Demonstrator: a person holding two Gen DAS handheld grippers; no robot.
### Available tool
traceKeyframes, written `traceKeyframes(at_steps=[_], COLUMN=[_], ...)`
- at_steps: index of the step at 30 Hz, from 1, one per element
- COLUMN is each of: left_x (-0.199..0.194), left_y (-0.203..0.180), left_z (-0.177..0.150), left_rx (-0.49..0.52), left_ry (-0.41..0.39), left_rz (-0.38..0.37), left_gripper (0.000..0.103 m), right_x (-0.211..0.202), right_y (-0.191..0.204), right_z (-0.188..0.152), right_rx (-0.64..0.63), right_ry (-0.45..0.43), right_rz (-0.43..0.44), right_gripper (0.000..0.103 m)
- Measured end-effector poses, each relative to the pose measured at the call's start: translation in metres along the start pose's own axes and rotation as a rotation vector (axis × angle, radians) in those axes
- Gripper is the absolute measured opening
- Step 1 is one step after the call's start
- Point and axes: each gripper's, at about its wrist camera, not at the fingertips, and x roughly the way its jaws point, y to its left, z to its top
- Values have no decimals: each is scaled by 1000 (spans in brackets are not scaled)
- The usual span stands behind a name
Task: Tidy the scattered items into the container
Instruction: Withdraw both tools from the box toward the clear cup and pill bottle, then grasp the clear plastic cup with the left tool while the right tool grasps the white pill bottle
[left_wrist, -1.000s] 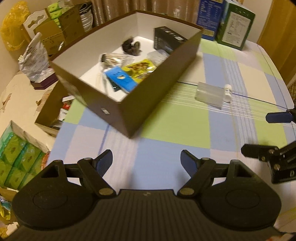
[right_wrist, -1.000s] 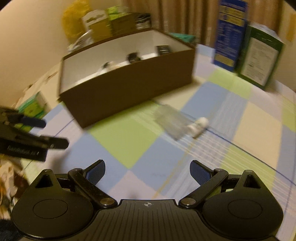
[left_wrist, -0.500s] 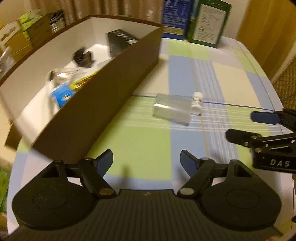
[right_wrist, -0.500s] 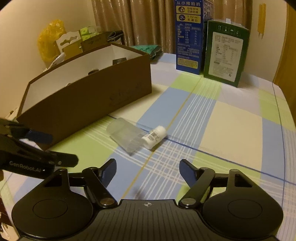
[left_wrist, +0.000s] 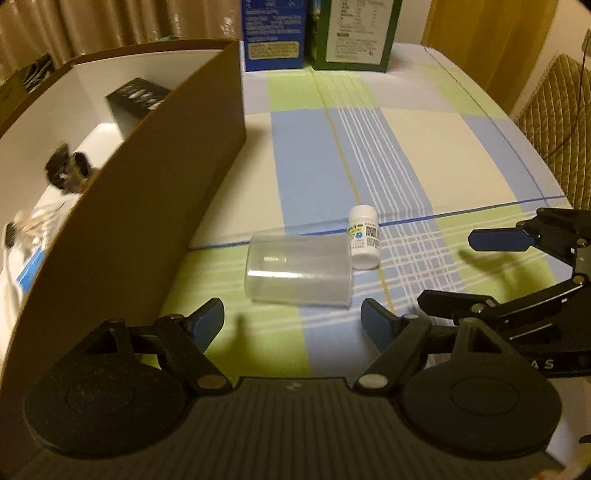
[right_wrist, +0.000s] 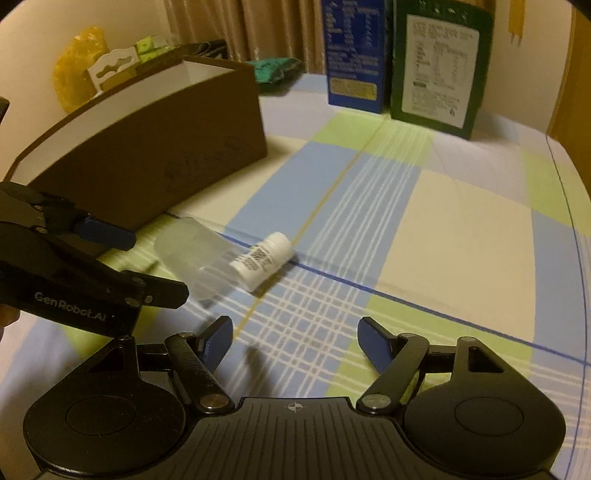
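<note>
A clear plastic cup (left_wrist: 297, 275) (right_wrist: 192, 258) lies on its side on the checked tablecloth, with a small white labelled bottle (left_wrist: 364, 236) (right_wrist: 264, 260) lying against its end. Left of them stands the brown cardboard box (left_wrist: 166, 166) (right_wrist: 147, 147) with a white inside, holding a black carton and other small items. My left gripper (left_wrist: 291, 319) (right_wrist: 140, 264) hovers open just short of the cup, with nothing between its fingers. My right gripper (right_wrist: 295, 332) (left_wrist: 465, 269) is open and empty, just in front of the bottle.
A blue carton (right_wrist: 352, 55) and a green carton (right_wrist: 439, 66) stand upright at the far end of the table. A woven chair back (left_wrist: 557, 122) stands beyond the right table edge. A yellow bag (right_wrist: 79, 66) and small boxes sit behind the brown box.
My left gripper has swung right, from the box corner to the cup, and come lower. My right gripper has come closer to the bottle, and its jaws have narrowed.
</note>
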Motion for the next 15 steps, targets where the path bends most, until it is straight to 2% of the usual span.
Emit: traceKeyframes(at_steps=[6,8,9,15], left_x=[23,27,29,23], left_y=[-5,-6,-5,-3], left_z=[13,15,15,6], left_rx=[47,61,64,74], left_ry=[15,13,16,-5], left_rz=[3,10,10,57], left_gripper=[78,71,69,69], right_x=[6,7,7,12], right_y=[-8,-9,-9,-3], right_z=[-2,-2,-1,4], right_rx=[23,27,27,-14], right_ry=[12,11,9,-11], right_rz=[-2,4,8,40], right_gripper=[73,73,73,73])
